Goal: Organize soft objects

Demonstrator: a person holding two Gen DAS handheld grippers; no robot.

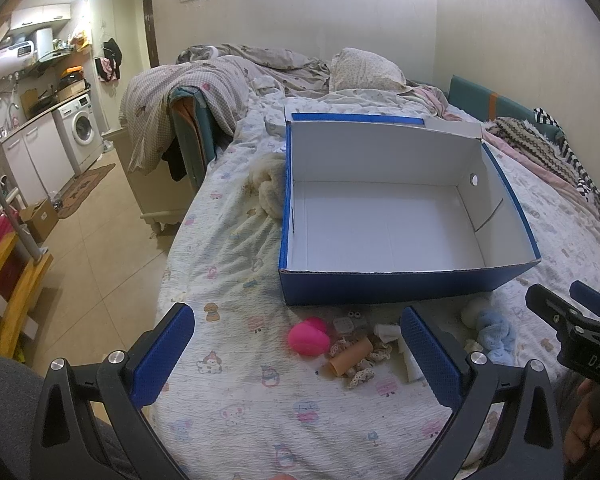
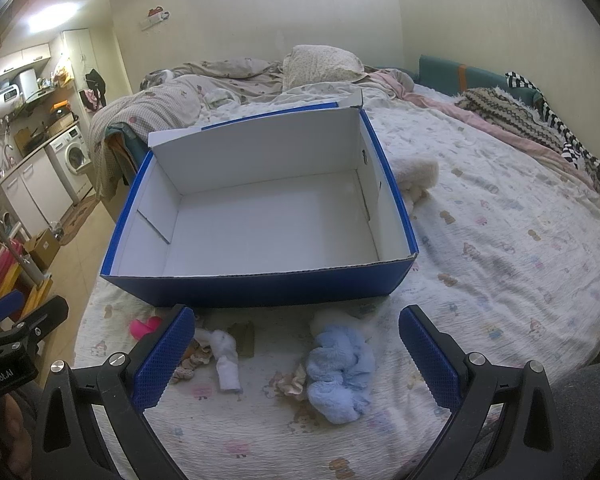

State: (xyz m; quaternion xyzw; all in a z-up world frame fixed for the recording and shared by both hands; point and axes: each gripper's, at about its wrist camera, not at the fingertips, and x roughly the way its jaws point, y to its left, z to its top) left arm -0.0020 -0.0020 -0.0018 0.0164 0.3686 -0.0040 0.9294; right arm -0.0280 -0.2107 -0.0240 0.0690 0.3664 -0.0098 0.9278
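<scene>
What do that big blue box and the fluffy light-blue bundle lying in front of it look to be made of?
The big blue open box looks like corrugated cardboard: a smooth, printed blue outside, matt white inside, with a fluted cut edge and fold slits showing. The fluffy light-blue bundle looks like plush fleece, perhaps microfibre: a fuzzy nap and soft, crumpled folds.

— What did we see on the bed?

— A blue box (image 2: 260,288) with a white inside stood open and upright, nothing in it. Just in front of its near wall lay the soft things: a crumpled pale blue plush (image 2: 340,372), a rolled white sock (image 2: 226,354), a pink heart-shaped piece (image 1: 308,336), a tan tube (image 1: 350,356) and frilly scrunchies (image 1: 364,372).

— Anything apart from that cluster?

— We saw a cream fluffy piece (image 1: 266,188) touching the box's side wall.
</scene>
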